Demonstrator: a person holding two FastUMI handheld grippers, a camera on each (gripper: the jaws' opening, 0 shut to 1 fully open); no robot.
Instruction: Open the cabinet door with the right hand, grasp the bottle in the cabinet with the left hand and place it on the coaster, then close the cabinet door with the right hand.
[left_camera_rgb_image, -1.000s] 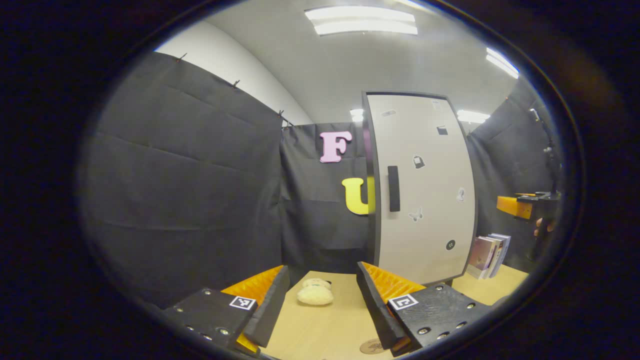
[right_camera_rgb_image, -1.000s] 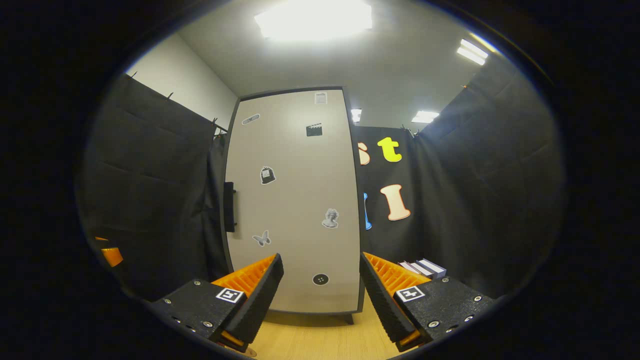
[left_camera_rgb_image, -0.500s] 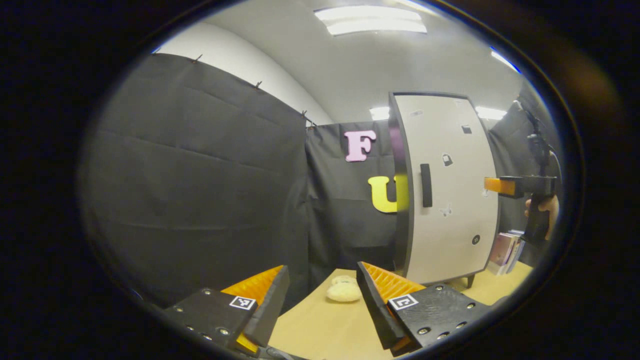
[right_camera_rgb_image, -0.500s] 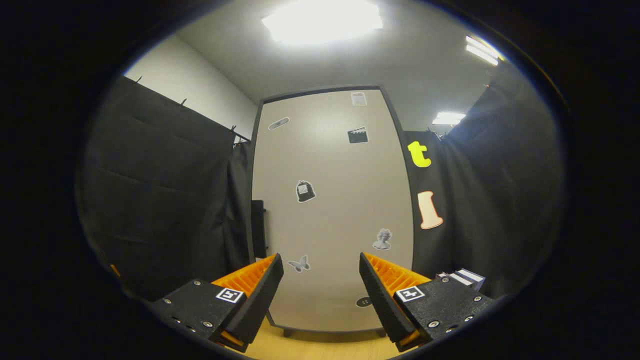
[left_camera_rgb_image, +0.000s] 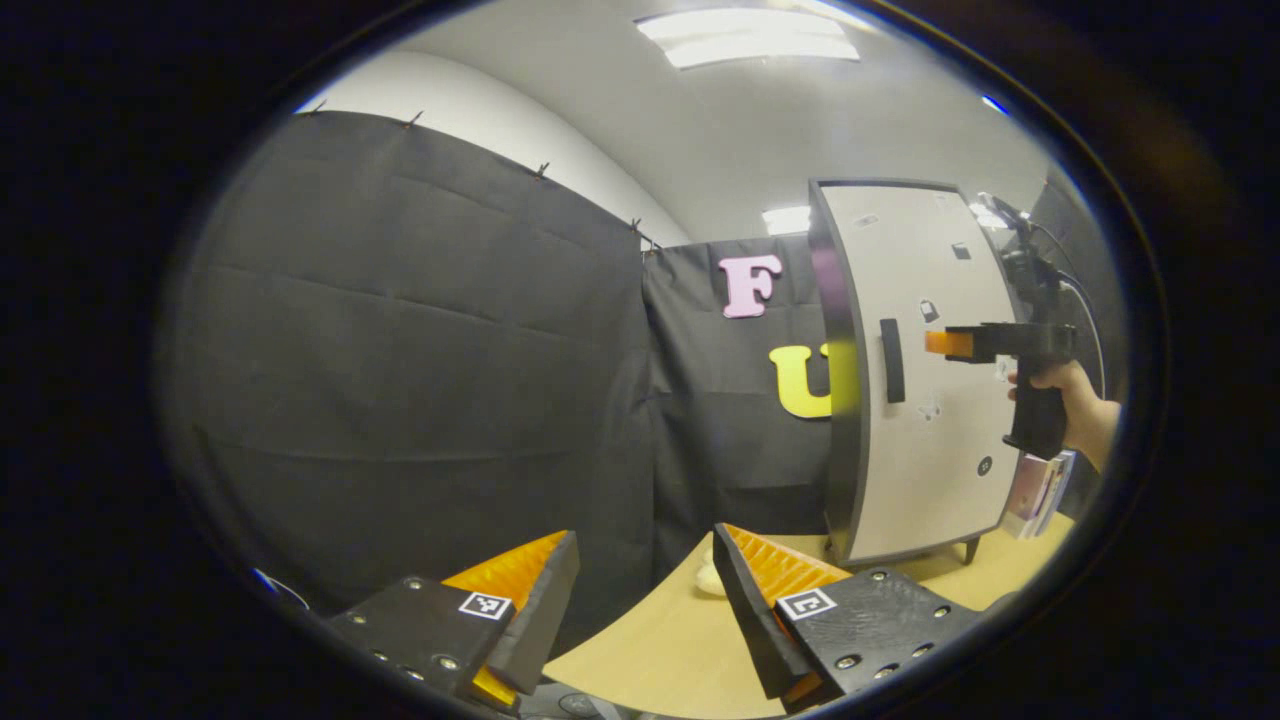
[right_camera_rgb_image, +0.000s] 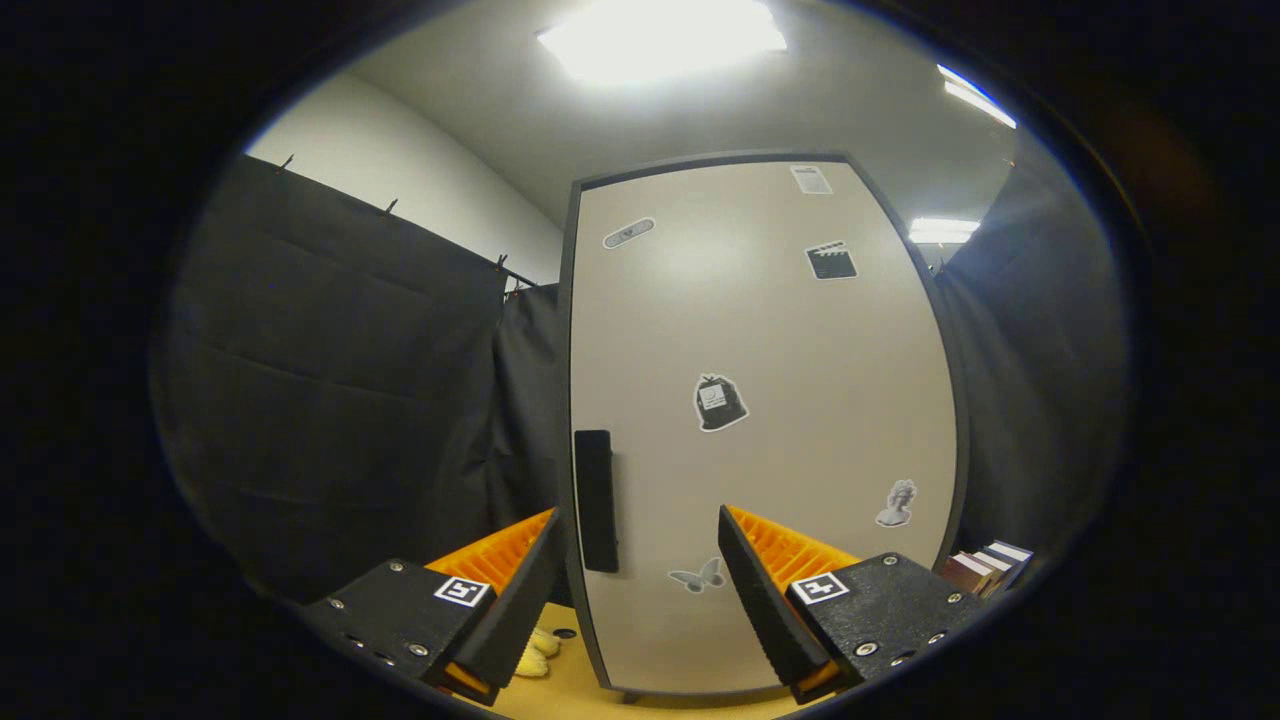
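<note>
The pale cabinet door (right_camera_rgb_image: 760, 420) is shut, with small stickers on it and a dark upright handle (right_camera_rgb_image: 596, 500) at its left edge. My right gripper (right_camera_rgb_image: 640, 590) is open, close in front of the door, and the handle stands just above its left finger. In the left gripper view the cabinet (left_camera_rgb_image: 925, 380) stands at the right with its handle (left_camera_rgb_image: 892, 360), and the right gripper (left_camera_rgb_image: 945, 343), held by a hand (left_camera_rgb_image: 1075, 400), points at the door beside the handle. My left gripper (left_camera_rgb_image: 645, 610) is open over the table's left part, holding nothing. The bottle is hidden behind the door.
A wooden table (left_camera_rgb_image: 660, 650) carries the cabinet. A small cream plush toy (left_camera_rgb_image: 708, 578) lies left of the cabinet, partly behind my left finger, and also shows as a plush toy (right_camera_rgb_image: 538, 652) at the bottom left. Several books (left_camera_rgb_image: 1040, 485) stand right of the cabinet.
My right gripper has moved up and closer to the door, toward the handle. My left gripper view has swung left, so the cabinet has slid to the right in it.
</note>
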